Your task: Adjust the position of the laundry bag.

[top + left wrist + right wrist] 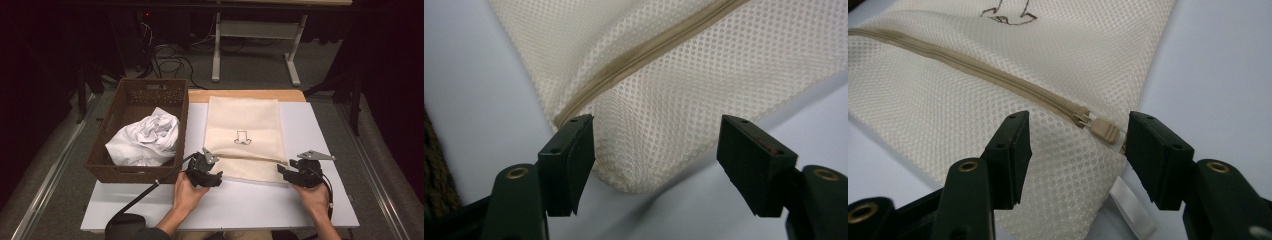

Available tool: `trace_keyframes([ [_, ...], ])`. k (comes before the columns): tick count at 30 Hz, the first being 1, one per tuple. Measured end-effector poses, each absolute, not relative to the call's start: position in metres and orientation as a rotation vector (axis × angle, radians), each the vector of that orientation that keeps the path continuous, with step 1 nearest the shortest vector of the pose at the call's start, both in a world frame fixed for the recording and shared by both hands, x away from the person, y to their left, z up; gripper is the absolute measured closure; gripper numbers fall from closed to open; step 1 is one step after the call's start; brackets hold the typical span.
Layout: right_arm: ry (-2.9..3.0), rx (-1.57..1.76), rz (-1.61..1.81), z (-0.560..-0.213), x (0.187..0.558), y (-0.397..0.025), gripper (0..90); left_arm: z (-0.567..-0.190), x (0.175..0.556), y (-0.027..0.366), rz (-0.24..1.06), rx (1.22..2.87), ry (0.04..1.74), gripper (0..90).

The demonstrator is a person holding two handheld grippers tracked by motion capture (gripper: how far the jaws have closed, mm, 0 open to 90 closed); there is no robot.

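Observation:
A cream mesh laundry bag [244,131] with a small printed drawing lies flat on the white table [320,120]. Its tan zipper [978,70] runs across the near part. My left gripper [206,173] is open at the bag's near left corner [634,170], which sits between the jaws. My right gripper [286,171] is open at the near right corner, and the zipper pull [1104,130] lies between its jaws, close to the right one. A white label [1130,207] pokes out under the bag.
A brown woven basket [127,170] holding a crumpled white cloth [145,140] stands at the table's left side, close to my left gripper. A wooden strip [200,95] edges the far side. Beyond it are table legs [216,50] and cables on the floor.

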State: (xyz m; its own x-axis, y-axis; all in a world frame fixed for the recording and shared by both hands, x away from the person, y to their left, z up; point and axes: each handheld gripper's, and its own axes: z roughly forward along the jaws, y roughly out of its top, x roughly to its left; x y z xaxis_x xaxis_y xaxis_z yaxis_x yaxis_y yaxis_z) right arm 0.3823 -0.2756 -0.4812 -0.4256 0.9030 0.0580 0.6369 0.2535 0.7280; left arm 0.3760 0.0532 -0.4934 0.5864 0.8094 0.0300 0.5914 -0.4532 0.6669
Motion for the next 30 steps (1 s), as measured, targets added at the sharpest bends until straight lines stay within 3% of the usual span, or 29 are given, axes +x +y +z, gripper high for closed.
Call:
trace_keyframes([
  [6, 2.164, 1.439, 0.936, -0.486, 0.385, -0.277, 43.8, -0.500, 0.381, 0.053, 0.461, 2.210, 1.137, 33.1],
  [13, 2.207, 1.435, 0.871, -0.493, 0.388, -0.274, 51.5, -0.503, 0.384, 0.054, 0.440, 2.225, 1.150, 38.3],
  [19, 2.228, 1.439, 0.848, -0.495, 0.389, -0.277, 60.2, -0.504, 0.386, 0.058, 0.433, 2.233, 1.145, 53.6],
  [22, 2.247, 1.426, 0.845, -0.495, 0.389, -0.279, 65.5, -0.504, 0.386, 0.058, 0.413, 2.235, 1.135, 66.9],
  [24, 2.250, 1.419, 0.840, -0.495, 0.389, -0.279, 67.1, -0.504, 0.386, 0.059, 0.402, 2.236, 1.128, 69.4],
  [25, 2.263, 1.410, 0.839, -0.495, 0.389, -0.279, 71.1, -0.504, 0.386, 0.059, 0.383, 2.236, 1.116, 76.8],
  [30, 2.281, 1.394, 0.841, -0.494, 0.389, -0.279, 76.4, -0.501, 0.385, 0.061, 0.362, 2.239, 1.105, 84.4],
])
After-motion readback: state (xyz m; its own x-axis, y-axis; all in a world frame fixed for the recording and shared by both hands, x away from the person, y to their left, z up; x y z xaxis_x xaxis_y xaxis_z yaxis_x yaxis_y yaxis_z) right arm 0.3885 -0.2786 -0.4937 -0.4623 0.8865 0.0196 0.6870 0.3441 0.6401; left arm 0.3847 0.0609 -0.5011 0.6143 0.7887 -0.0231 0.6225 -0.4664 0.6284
